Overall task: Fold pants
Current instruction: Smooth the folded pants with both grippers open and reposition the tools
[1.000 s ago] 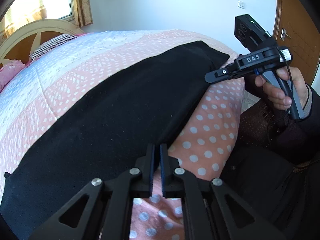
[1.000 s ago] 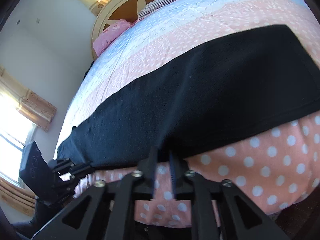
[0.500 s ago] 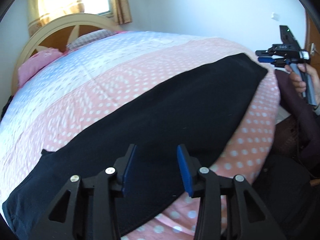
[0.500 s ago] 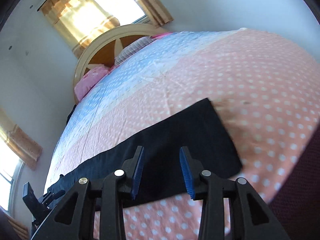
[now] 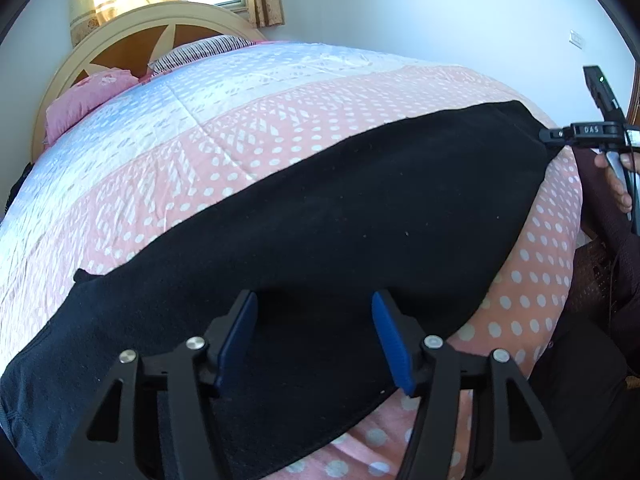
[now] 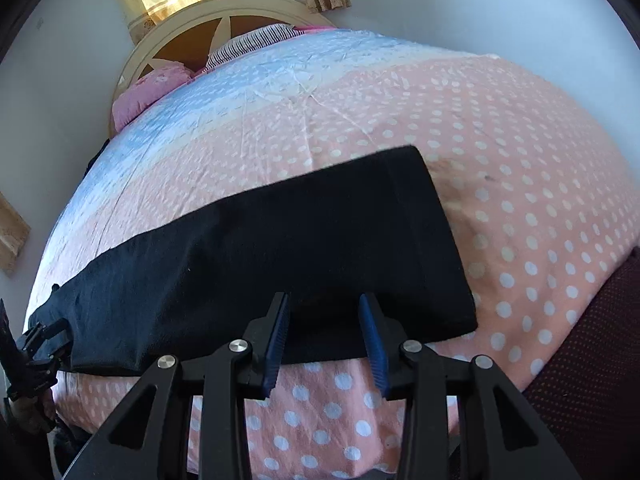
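Pants [image 5: 340, 220] lie flat in a long black band across the middle of both frames, on my dotted pink quilt [image 5: 248, 128]. My left tongs [image 5: 314, 332] are opening above the cloth, gripping nothing; my right tongs [image 6: 324, 336] stand parted, empty, over its near edge.

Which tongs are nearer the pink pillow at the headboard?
Left. The left tongs hover over the pants' end on the pink pillow's side; the right tongs hover over the opposite end.

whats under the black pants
The pants lie flat on a pink dotted quilt, which shows all around them. The quilt directly beneath is covered, so anything there is hidden.
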### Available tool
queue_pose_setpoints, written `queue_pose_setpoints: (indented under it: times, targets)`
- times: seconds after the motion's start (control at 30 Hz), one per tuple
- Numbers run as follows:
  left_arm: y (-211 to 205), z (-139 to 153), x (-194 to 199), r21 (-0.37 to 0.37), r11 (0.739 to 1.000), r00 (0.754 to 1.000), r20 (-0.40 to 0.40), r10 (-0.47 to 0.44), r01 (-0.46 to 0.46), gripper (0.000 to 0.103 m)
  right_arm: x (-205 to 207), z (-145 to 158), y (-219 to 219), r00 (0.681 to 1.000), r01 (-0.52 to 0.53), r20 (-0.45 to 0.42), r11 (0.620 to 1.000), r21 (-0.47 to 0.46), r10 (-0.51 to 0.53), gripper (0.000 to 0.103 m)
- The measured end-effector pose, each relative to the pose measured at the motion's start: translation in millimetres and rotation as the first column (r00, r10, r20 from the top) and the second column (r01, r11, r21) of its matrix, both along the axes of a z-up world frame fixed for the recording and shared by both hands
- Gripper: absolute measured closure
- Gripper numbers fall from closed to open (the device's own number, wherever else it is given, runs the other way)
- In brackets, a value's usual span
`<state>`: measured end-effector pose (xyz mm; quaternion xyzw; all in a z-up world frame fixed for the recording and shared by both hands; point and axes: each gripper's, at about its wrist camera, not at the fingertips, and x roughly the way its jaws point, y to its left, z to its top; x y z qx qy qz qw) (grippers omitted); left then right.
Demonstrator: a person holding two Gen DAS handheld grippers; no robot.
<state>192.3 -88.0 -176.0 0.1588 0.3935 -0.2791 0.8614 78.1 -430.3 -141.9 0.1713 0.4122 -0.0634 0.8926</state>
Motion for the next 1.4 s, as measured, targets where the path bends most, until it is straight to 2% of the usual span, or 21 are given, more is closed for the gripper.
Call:
queue_pose_setpoints:
  times: [0.07, 0.13, 0.2, 0.27, 0.4, 0.43, 0.53, 0.63, 0.7, 0.8, 0.83, 0.9, 1.0, 1.1, 1.17, 1.27, 1.33, 1.4]
  targets:
    - [0.4, -0.3, 1.3, -0.004, 1.000, 1.000, -0.003, 0.010, -0.010, 0.035, 5.6, 16.7, 26.2, 0.995, -0.084, 0.059, 0.996, 0.024, 0.082, 0.065]
    - [0.0, -2.3, 0.2, -0.009, 1.000, 1.000, -0.006, 0.013, -0.013, 0.034, 15.7, 25.1, 62.2, 0.977, -0.201, 0.081, 0.979, 0.019, 0.199, 0.065]
    - [0.4, -2.4, 0.9, -0.011, 1.000, 1.000, -0.008, 0.014, -0.014, 0.033, 22.2, 26.5, 93.7, 0.952, -0.297, 0.079, 0.955, 0.014, 0.295, 0.065]
    - [4.6, -2.3, 3.6, -0.013, 1.000, 1.000, -0.007, 0.013, -0.013, 0.032, 31.2, 15.5, 121.5, 0.927, -0.375, 0.052, 0.926, 0.050, 0.372, 0.065]
    - [11.9, -1.5, 5.4, -0.017, 1.000, 1.000, -0.004, 0.018, -0.018, 0.032, 40.1, -18.5, 145.6, 0.910, -0.410, -0.038, 0.910, 0.058, 0.412, 0.065]
    - [12.4, -1.6, 4.3, -0.011, 1.000, 1.000, -0.002, 0.025, -0.025, 0.032, 34.3, -19.8, 146.4, 0.909, -0.414, -0.025, 0.909, 0.046, 0.416, 0.064]
    - [33.0, 4.5, -0.6, 0.001, 0.998, 0.998, 0.025, 0.057, -0.057, 0.032, 29.3, -14.7, 147.5, 0.891, -0.449, -0.063, 0.893, 0.036, 0.451, 0.065]
    - [68.2, 11.9, -10.8, 0.029, 0.991, 0.987, 0.105, 0.125, -0.128, 0.032, 34.0, 1.4, 149.4, 0.879, -0.474, -0.035, 0.879, 0.048, 0.475, 0.065]
    - [95.4, 12.7, -14.1, 0.035, 0.982, 0.975, 0.128, 0.180, -0.186, 0.029, 45.2, 15.1, 165.7, 0.854, -0.520, 0.006, 0.852, 0.057, 0.520, 0.065]
    - [122.3, -2.5, -13.0, 0.059, 0.974, 0.974, 0.063, 0.217, -0.221, 0.027, 74.0, 29.6, 203.1, 0.801, -0.598, 0.068, 0.797, 0.079, 0.595, 0.065]
    - [128.9, -3.4, -14.9, 0.026, 0.975, 0.974, 0.051, 0.220, -0.221, 0.027, 87.2, 33.4, 222.0, 0.780, -0.625, 0.085, 0.776, 0.083, 0.620, 0.065]
    - [137.1, -4.7, -15.7, -0.013, 0.974, 0.974, 0.013, 0.228, -0.228, 0.026, 112.0, 37.9, 254.1, 0.752, -0.659, 0.094, 0.745, 0.100, 0.653, 0.065]
    - [140.0, -4.9, -16.2, -0.035, 0.969, 0.969, 0.012, 0.246, -0.245, 0.025, 147.5, 40.8, 308.4, 0.704, -0.709, 0.096, 0.687, 0.161, 0.704, 0.065]
    - [141.9, -2.9, -19.7, -0.046, 0.967, 0.968, 0.027, 0.251, -0.249, 0.025, 173.9, 36.9, 353.5, 0.678, -0.729, 0.084, 0.652, 0.208, 0.731, 0.065]
    - [148.9, -0.1, -23.4, -0.058, 0.965, 0.964, 0.060, 0.260, -0.257, 0.025, 189.9, 31.6, 376.7, 0.665, -0.733, 0.071, 0.632, 0.253, 0.743, 0.065]
    - [164.1, 7.1, -21.5, -0.094, 0.950, 0.947, 0.096, 0.307, -0.299, 0.025, 209.6, 17.7, 400.1, 0.671, -0.718, 0.055, 0.629, 0.299, 0.740, 0.065]
    - [176.9, 5.0, -16.5, -0.126, 0.939, 0.941, 0.074, 0.331, -0.321, 0.022, 226.5, 2.9, 414.0, 0.681, -0.692, 0.033, 0.629, 0.354, 0.731, 0.065]
    - [184.2, -3.8, -10.2, -0.122, 0.935, 0.939, 0.047, 0.342, -0.334, 0.021, 239.3, -13.4, 427.4, 0.681, -0.670, -0.011, 0.629, 0.395, 0.732, 0.065]
